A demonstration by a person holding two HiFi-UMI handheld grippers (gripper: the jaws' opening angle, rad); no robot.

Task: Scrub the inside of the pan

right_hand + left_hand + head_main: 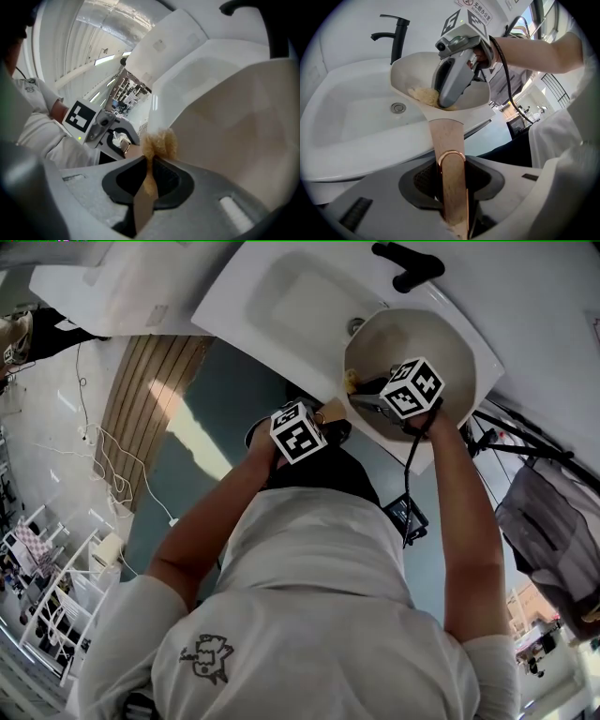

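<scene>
— Where is the pan?
— The pan [405, 70], cream inside, hangs tilted over the sink [351, 122]. It is above the end of the basin near the black tap [396, 37], with its open side turned toward the person. Its wooden handle [446, 136] runs back across the sink's front edge.

— What carries it?
— The left claw [452, 187] is clenched on the far end of that handle. The copper-coloured loop on the handle stands right between the jaws.

— And the other claw?
— The right claw [149, 173] is grasping a tan scouring pad [159, 143]. The jaws pinch the pad, and a frizzy tuft sticks out past them. This claw reaches down into the pan from above. From the left gripper view the pad lies against the inner surface, near where the handle joins the bowl.
</scene>
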